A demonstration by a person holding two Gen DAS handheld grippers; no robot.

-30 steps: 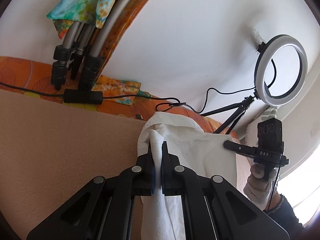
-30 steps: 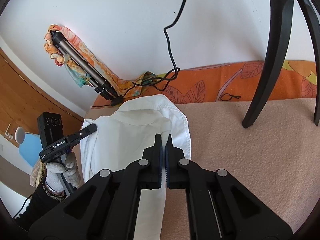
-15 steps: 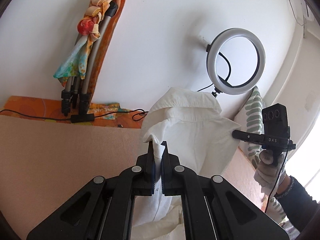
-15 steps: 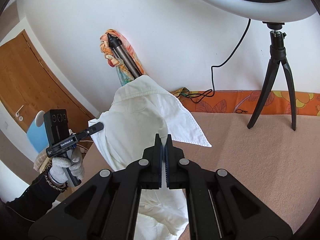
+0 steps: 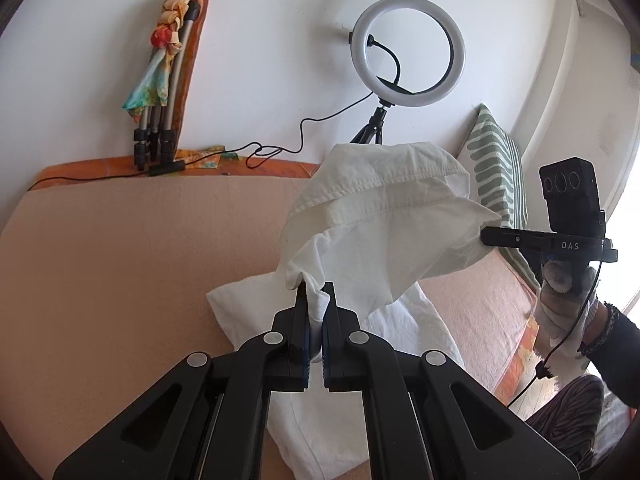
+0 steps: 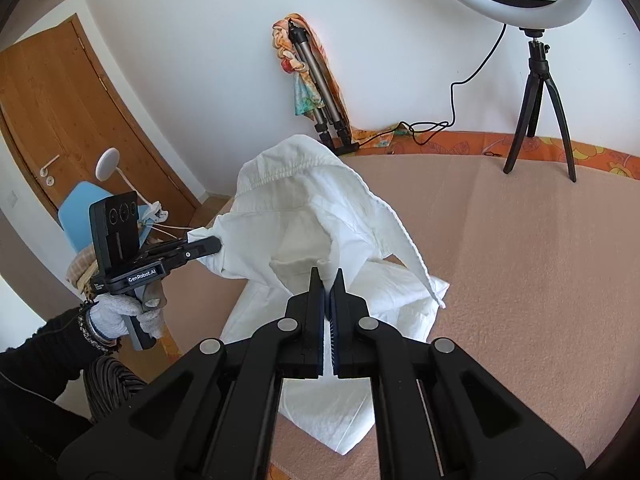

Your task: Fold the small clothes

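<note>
The left hand-held gripper (image 5: 316, 296) is clamped narrow on a bunched corner of the white shirt (image 5: 384, 232), its fingers nearly together with a wad of cloth between them. The right hand-held gripper (image 6: 327, 280) is pinched just as tightly on another edge of the same garment; in the left wrist view its tip meets the cloth at the far side of the raised part. Two grips well apart look meant to spread the shirt and let its weight pull the wrinkles out, so that it can be laid down flat before any crease is made. The upper part hangs in the air between the two grippers, collar band uppermost, while the lower part trails down and rests in a loose heap on the peach blanket (image 6: 520, 264) that covers the bed. Being thin cotton, it sags between the holds rather than stretching taut, and one flap droops to the right in the right wrist view. The folding proper appears not yet begun; this seems to be the lift-and-straighten step. Farther back, against the white wall, a ring light (image 5: 408, 50) on a small tripod stands at the bed's far edge, and a folded tripod (image 5: 164, 92) draped with a coloured scarf leans there too, both well clear of the shirt.
</note>
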